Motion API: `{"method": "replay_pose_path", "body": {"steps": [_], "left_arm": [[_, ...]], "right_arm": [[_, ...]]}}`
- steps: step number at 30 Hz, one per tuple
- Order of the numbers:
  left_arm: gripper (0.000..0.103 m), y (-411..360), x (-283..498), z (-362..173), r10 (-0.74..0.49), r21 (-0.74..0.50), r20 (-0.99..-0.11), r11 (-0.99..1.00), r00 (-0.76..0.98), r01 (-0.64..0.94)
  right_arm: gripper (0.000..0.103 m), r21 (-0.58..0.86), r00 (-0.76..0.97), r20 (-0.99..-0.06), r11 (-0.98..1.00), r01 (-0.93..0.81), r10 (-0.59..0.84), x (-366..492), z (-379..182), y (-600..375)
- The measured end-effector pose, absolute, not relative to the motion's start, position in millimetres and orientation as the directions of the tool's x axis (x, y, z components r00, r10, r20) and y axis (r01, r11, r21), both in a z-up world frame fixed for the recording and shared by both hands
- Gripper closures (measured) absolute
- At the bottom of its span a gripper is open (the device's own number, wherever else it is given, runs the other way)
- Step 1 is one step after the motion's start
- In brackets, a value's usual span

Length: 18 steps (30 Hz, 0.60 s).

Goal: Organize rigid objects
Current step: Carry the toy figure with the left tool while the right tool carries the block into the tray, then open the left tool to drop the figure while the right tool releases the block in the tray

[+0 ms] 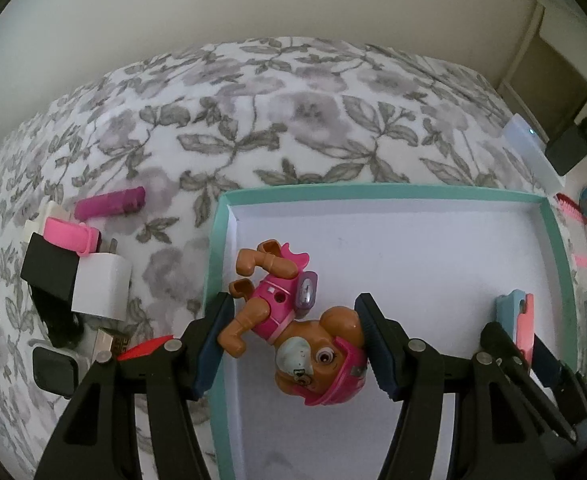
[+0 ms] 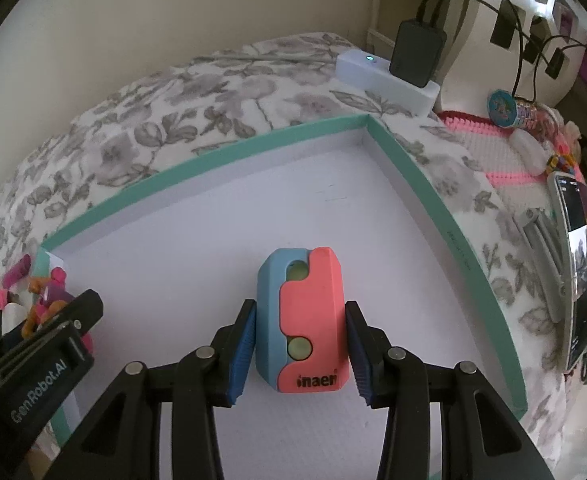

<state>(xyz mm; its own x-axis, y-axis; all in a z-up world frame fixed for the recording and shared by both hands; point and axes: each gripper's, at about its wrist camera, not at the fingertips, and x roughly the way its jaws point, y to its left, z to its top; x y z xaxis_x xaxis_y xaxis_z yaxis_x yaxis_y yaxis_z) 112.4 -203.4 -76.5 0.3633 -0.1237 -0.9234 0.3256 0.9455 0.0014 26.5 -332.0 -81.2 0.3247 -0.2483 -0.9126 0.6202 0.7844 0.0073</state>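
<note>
Floral grey-and-white bedding [image 1: 253,120] fills the upper half of your left wrist view, with a plain cream wall behind it. On it lies a shallow tray [image 1: 373,191] with a teal rim and white floor. Your left gripper [image 1: 289,344] is clamped on a brown toy pup figure [image 1: 293,320] in pink outfit and helmet, which lies across the frame's centre over the tray's left part, one pad at its foreleg and the other at its head. Your right gripper [image 2: 299,354] is closed on a blue-and-coral block [image 2: 303,320] printed "inaen", low at centre in the right wrist view, over the tray floor. At the left edge of the left view, outside the tray, sits a cluster: a white charger cube [image 1: 101,288], a black block [image 1: 49,272], a pink piece [image 1: 69,236] and a magenta lighter-shaped stick [image 1: 109,202].
</note>
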Motion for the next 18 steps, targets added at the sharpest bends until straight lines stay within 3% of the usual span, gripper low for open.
{"method": "replay_pose_path", "body": {"steps": [18], "left_arm": [[0.039,-201.8,109.2,-64.5,-0.127,0.004,-0.92,0.943,0.37,0.332]], "right_arm": [[0.057,0.003,0.317,-0.917,0.788,0.616,-0.244,27.1,-80.9,-331.7]]}}
